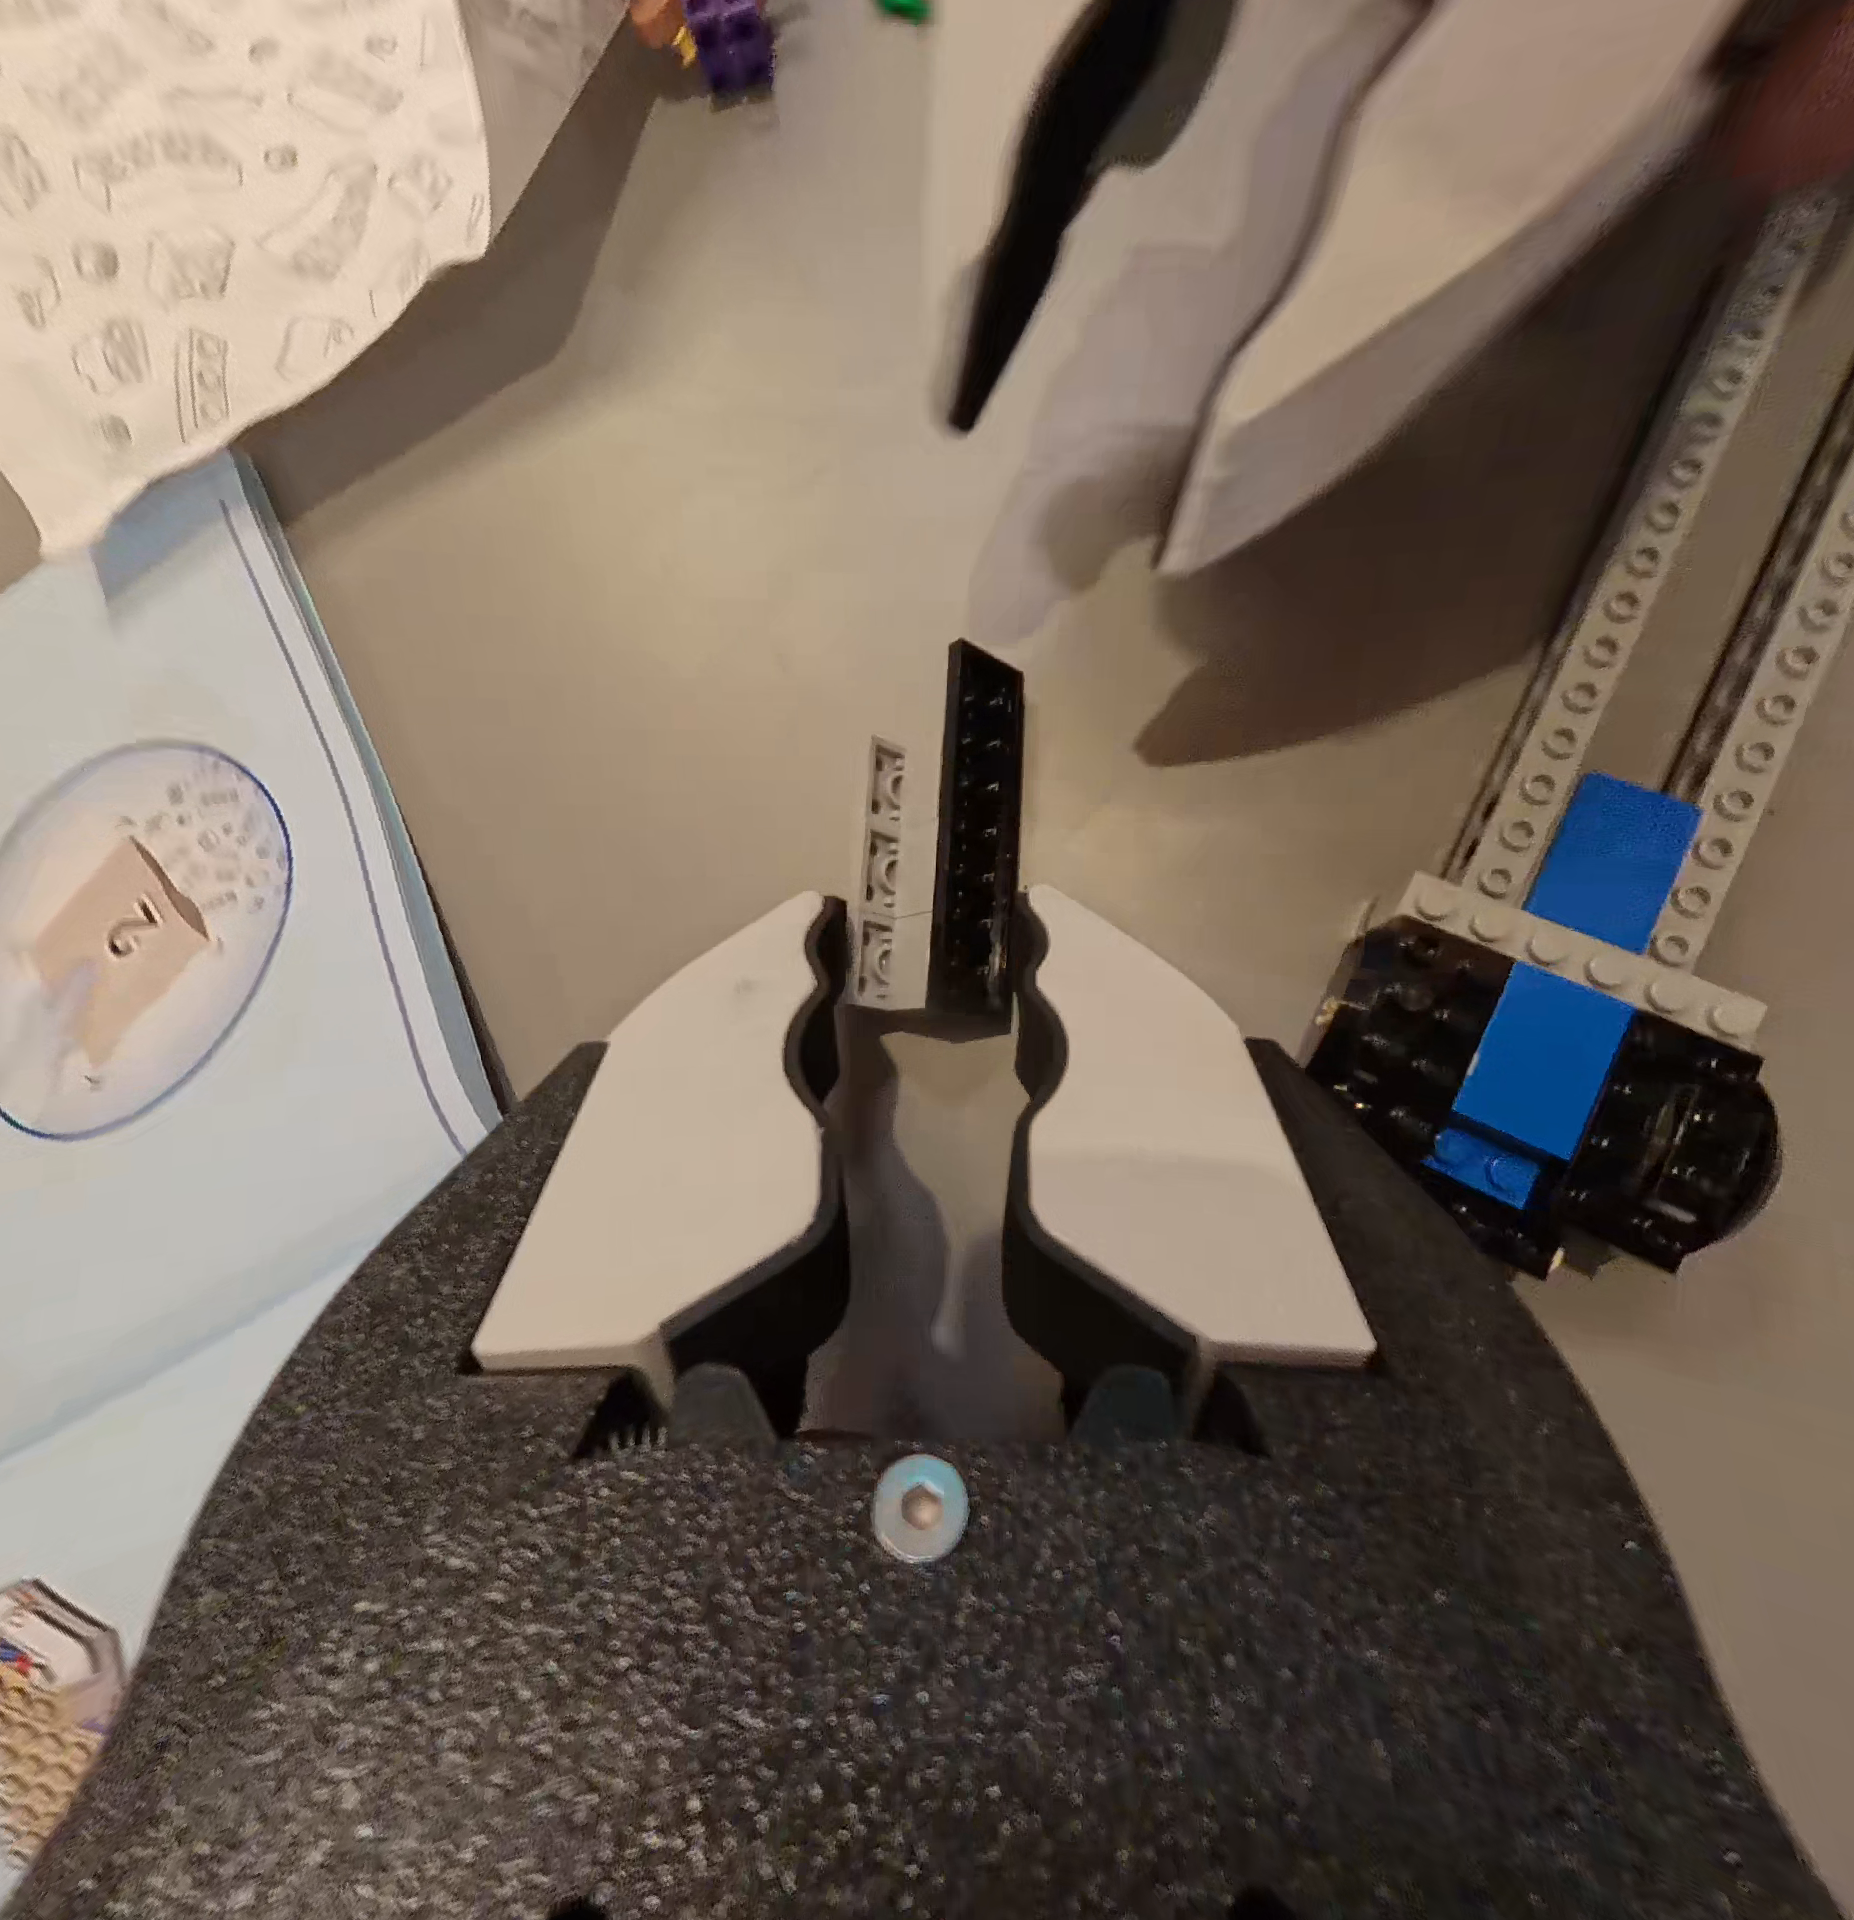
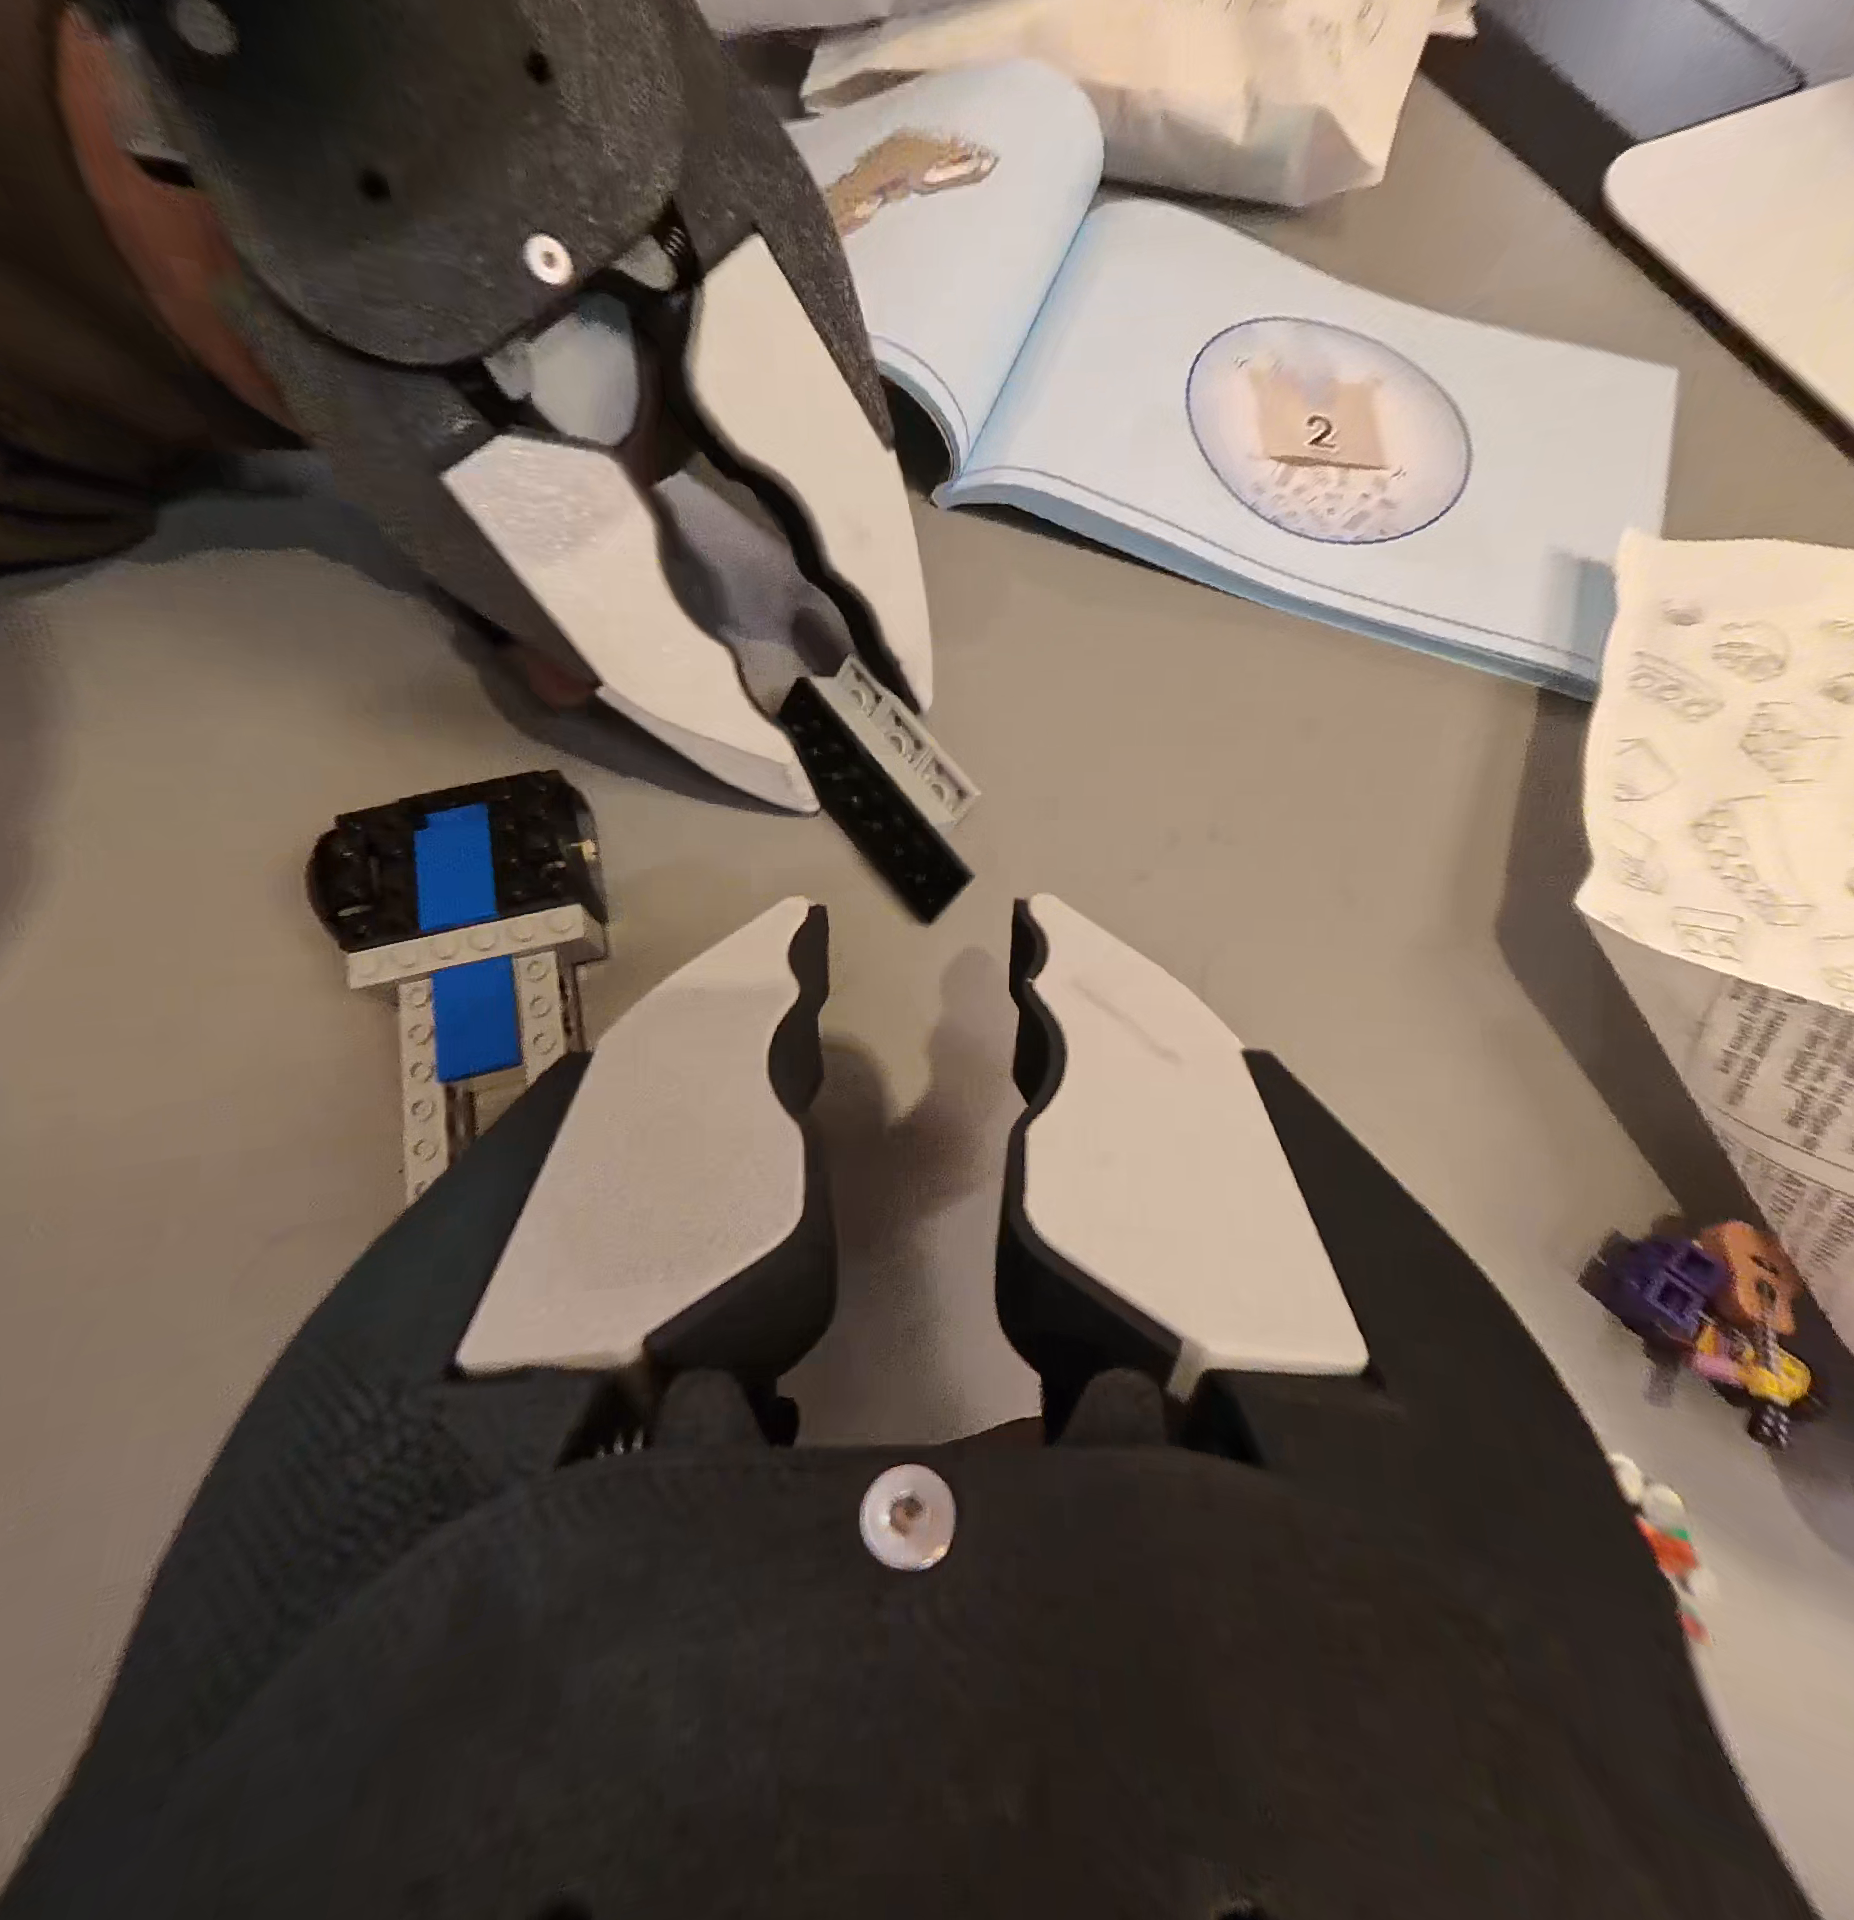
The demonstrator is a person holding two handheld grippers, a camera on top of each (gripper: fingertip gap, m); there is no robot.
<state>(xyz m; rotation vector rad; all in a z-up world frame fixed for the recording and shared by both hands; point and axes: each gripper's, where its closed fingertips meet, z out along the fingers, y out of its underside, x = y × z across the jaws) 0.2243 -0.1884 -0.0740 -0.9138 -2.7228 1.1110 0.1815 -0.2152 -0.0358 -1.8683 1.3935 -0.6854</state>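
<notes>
My left gripper (image 1: 928, 920) is shut on a small brick piece: a long black plate (image 1: 975, 831) with a shorter grey plate (image 1: 879, 883) joined along its left side. The piece sticks out forward beyond the fingertips, above the table. The right wrist view shows the same gripper (image 2: 850, 727) at upper left with the black plate (image 2: 876, 821) and the grey plate (image 2: 918, 753) between its fingers. My right gripper (image 2: 918, 920) is open and empty, its tips just below the free end of the black plate, not touching it. It also shows, blurred, in the left wrist view (image 1: 1089, 457).
A black, blue and grey brick build (image 1: 1546, 1049) with long grey studded beams lies at right, and in the right wrist view (image 2: 466, 914) at left. An open light-blue booklet (image 2: 1266, 416), printed paper sheets (image 2: 1754, 769), a purple and brown brick cluster (image 2: 1692, 1309) and a white tabletop corner (image 2: 1775, 239) lie around. Tip to tip, the grippers are about 7 cm apart.
</notes>
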